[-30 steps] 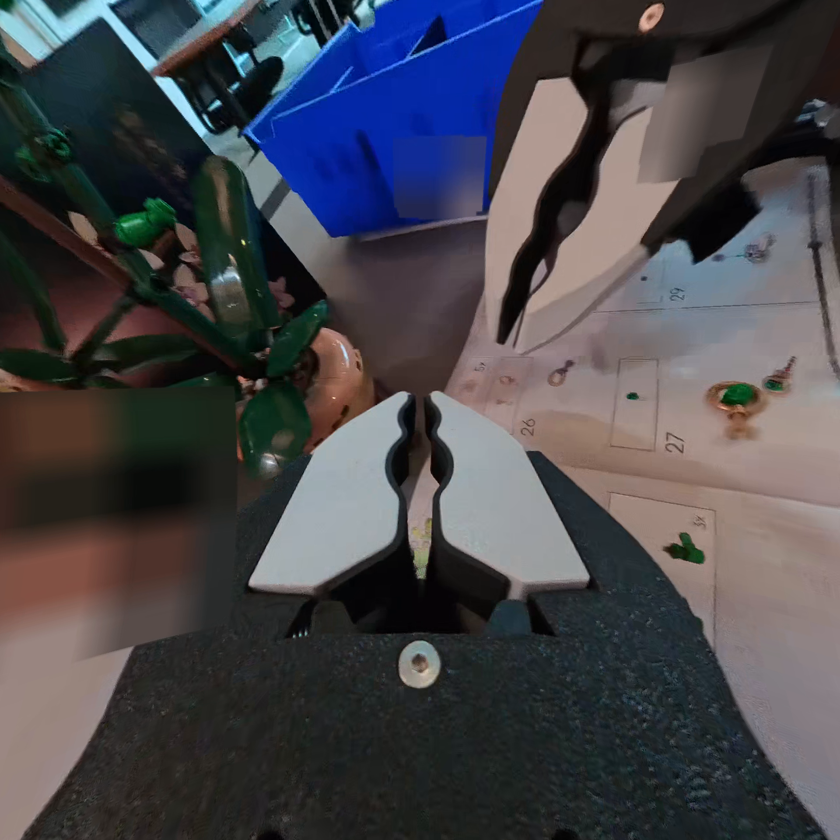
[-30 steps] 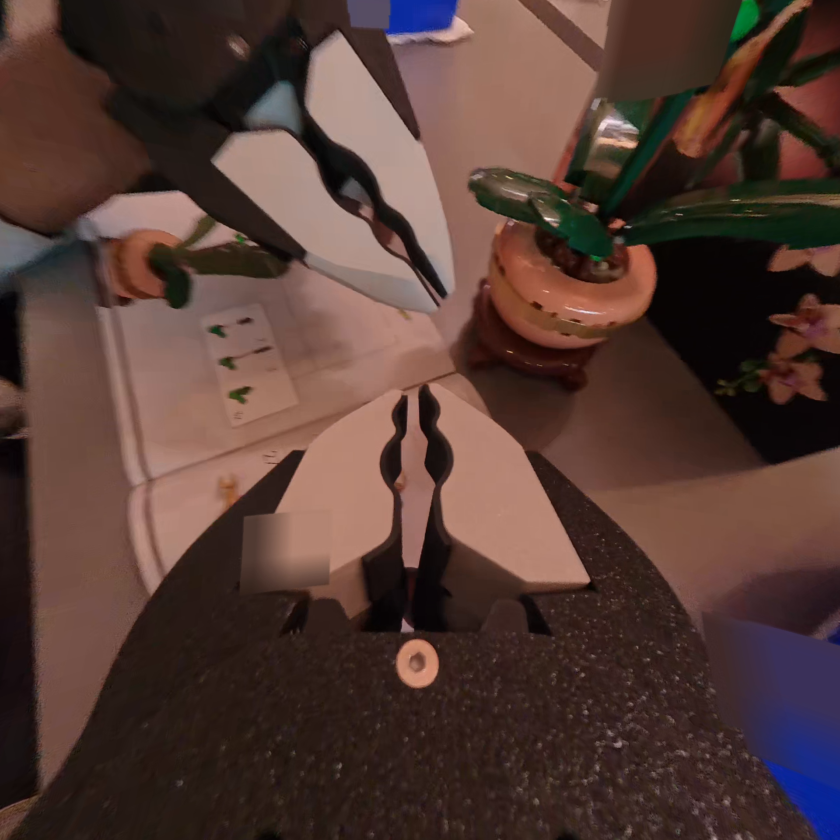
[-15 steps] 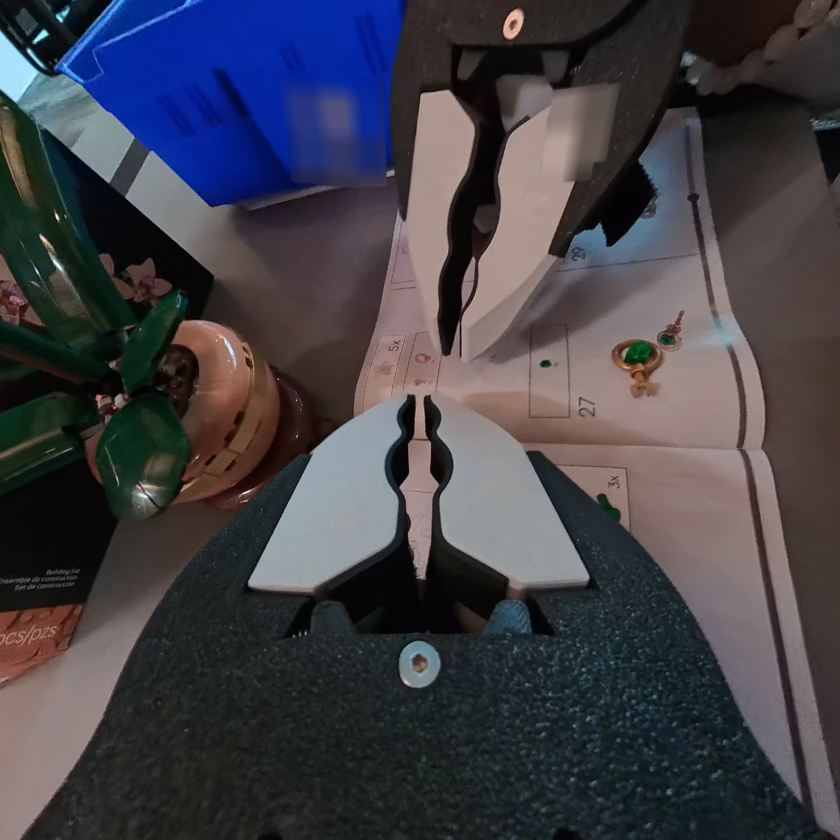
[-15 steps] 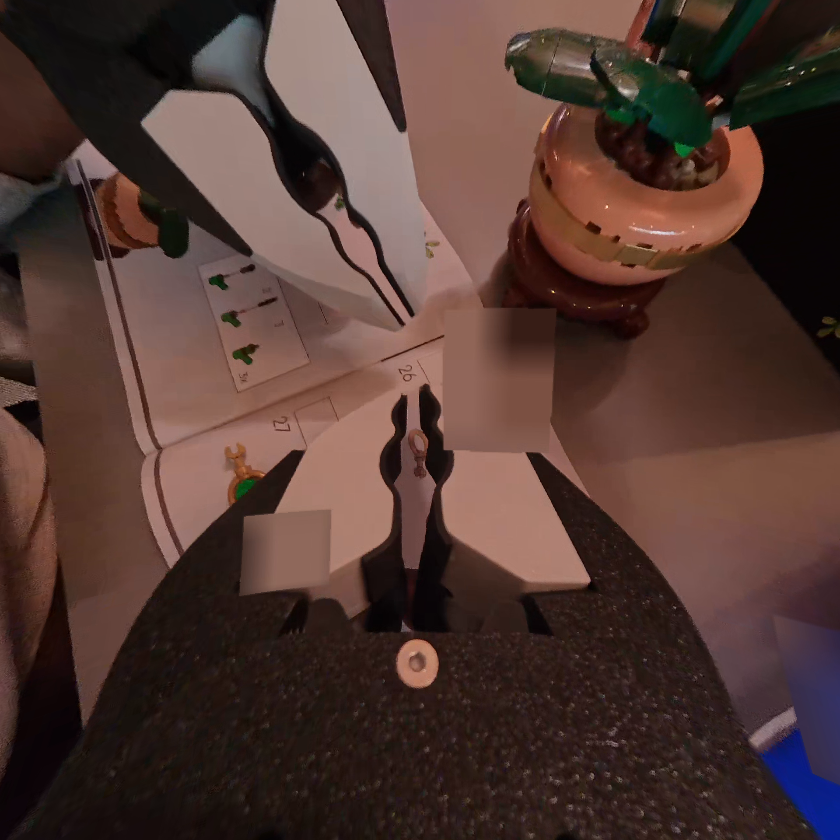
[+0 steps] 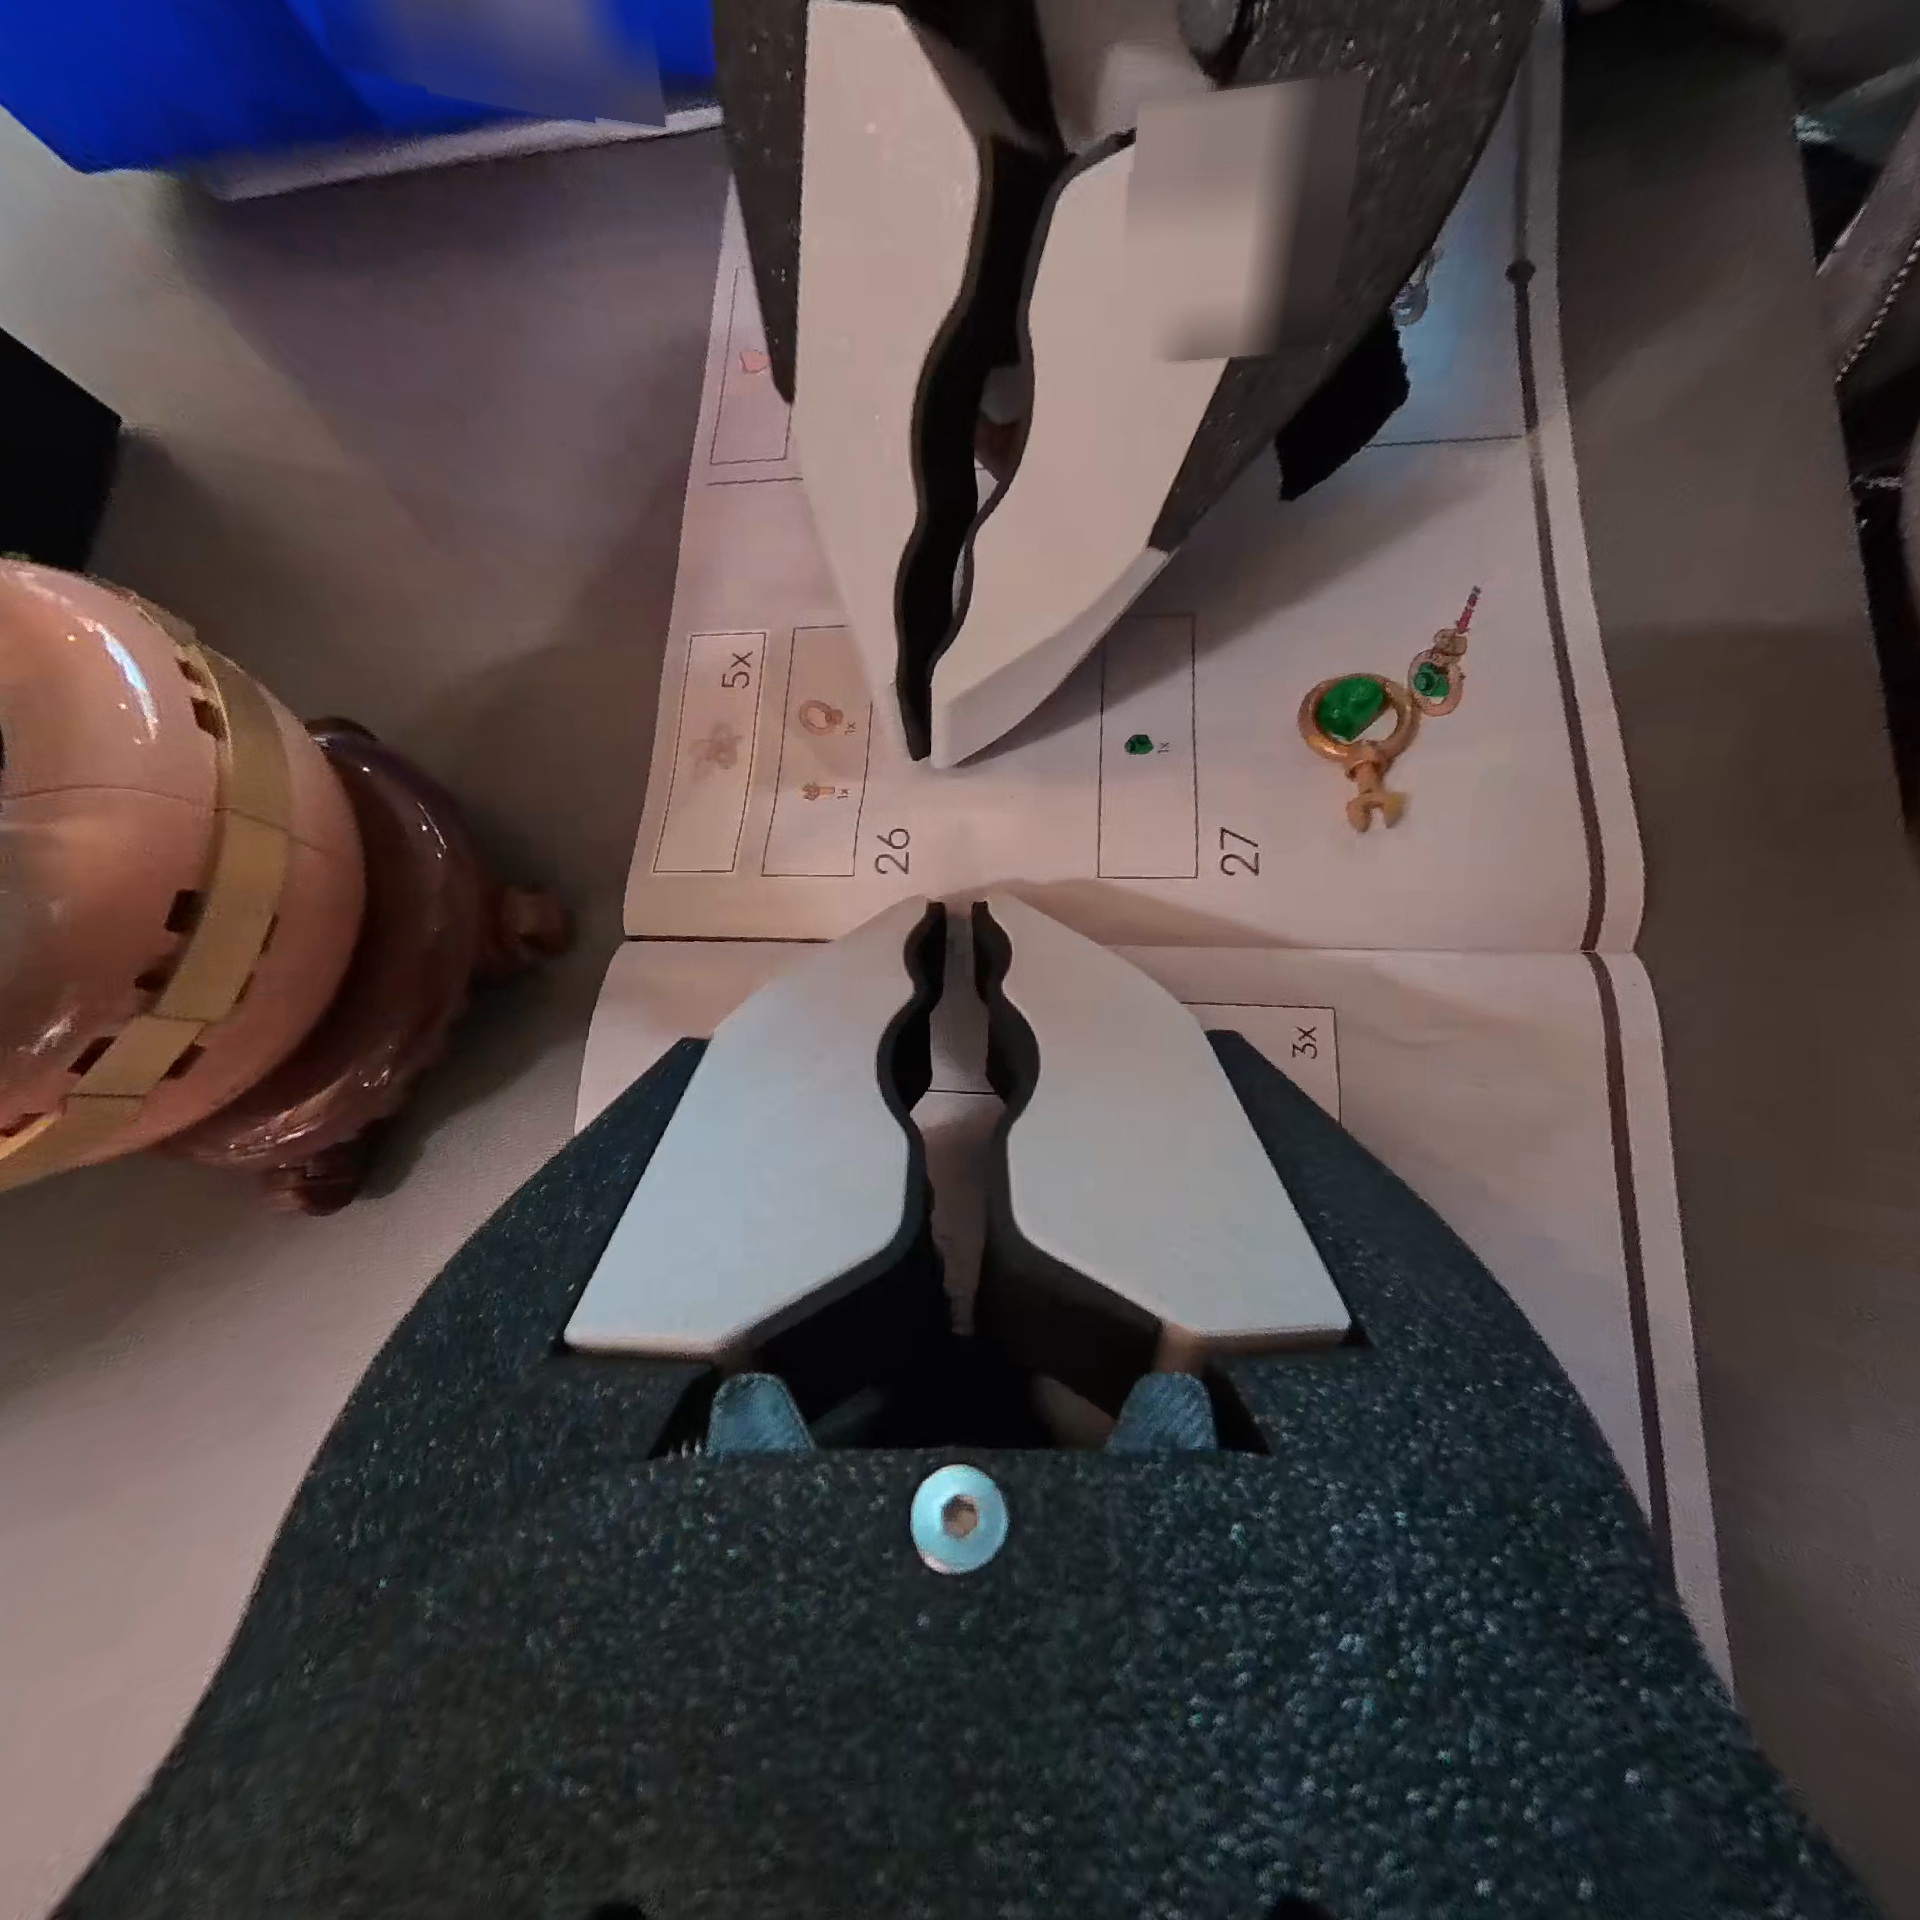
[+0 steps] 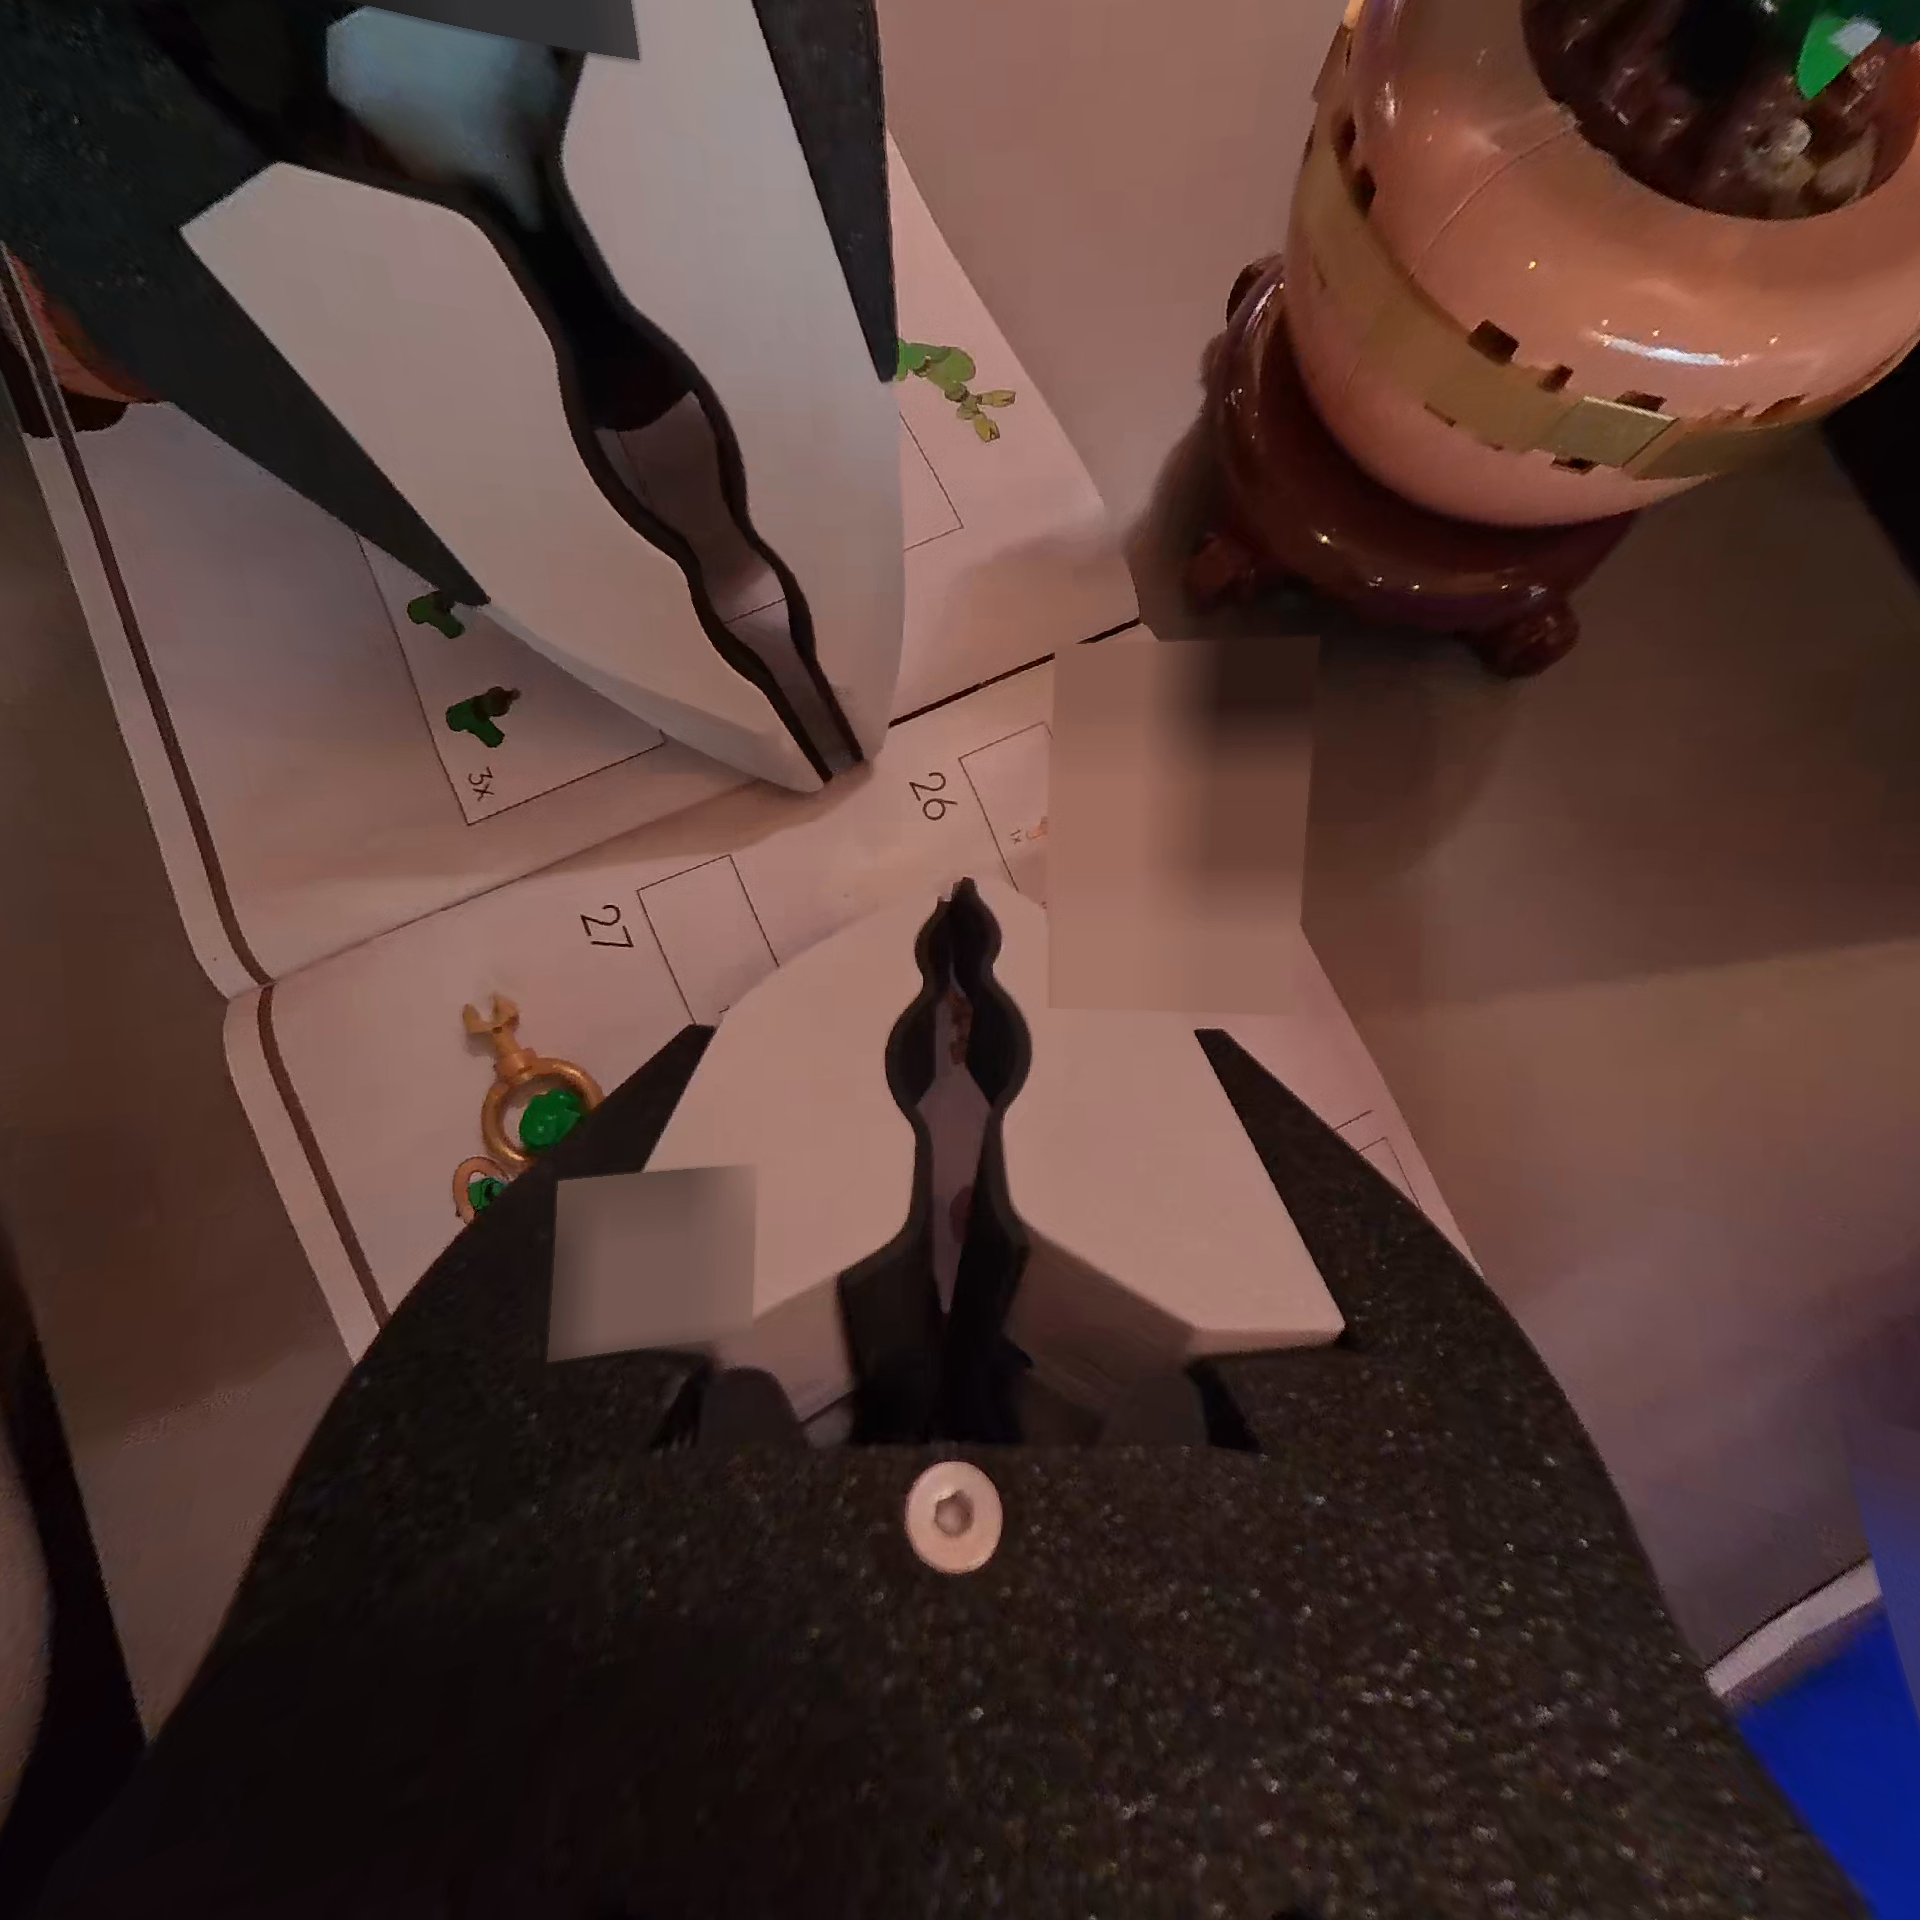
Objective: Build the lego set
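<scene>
An open instruction booklet (image 5: 1455, 1122) lies flat on the grey table; it also shows in the right wrist view (image 6: 312, 883). My left gripper (image 5: 956, 909) is shut and empty, with its tips low over the booklet's fold. My right gripper (image 5: 925, 750) points at it from the far side, shut, tips just above the page. In the right wrist view my right gripper (image 6: 961, 888) is shut with nothing held, and the left gripper (image 6: 831, 771) faces it a short way off. The built pink pot (image 5: 156, 883) with a gold band stands on a brown base beside the booklet (image 6: 1558, 312).
A blue bin (image 5: 312, 73) stands behind the booklet; its corner shows in the right wrist view (image 6: 1829, 1714). A black box edge (image 5: 42, 468) is behind the pot. A dark object (image 5: 1870, 416) lies off the booklet's right side. My left tips are roughly 10 cm from the built pink pot (image 5: 156, 883). It is also in sight in the right wrist view (image 6: 1400, 178).
Both grippers have come down close to the booklet and their tips have drawn nearer each other. The plant's green leaves have left both views. Both stay shut.
</scene>
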{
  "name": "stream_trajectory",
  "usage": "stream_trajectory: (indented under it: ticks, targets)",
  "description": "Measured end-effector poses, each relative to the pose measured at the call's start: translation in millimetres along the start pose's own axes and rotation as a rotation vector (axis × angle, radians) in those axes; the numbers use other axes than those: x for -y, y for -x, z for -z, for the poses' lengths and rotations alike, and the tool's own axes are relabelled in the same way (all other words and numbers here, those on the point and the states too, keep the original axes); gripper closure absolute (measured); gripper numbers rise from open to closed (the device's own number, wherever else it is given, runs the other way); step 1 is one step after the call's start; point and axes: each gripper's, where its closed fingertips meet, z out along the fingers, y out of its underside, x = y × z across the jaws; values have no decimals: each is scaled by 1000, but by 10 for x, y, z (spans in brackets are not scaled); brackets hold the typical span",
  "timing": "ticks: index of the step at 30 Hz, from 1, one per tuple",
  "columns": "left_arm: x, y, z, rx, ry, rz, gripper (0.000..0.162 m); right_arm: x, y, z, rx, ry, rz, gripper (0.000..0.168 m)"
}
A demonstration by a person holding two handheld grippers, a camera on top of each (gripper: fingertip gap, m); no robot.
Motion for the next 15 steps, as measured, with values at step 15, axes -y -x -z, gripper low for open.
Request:
stream_trajectory:
  ticks: [15]
  targets:
    - [-5,3,5,-45,-18,159,158,5,-8,-3,-27,1,25,168]
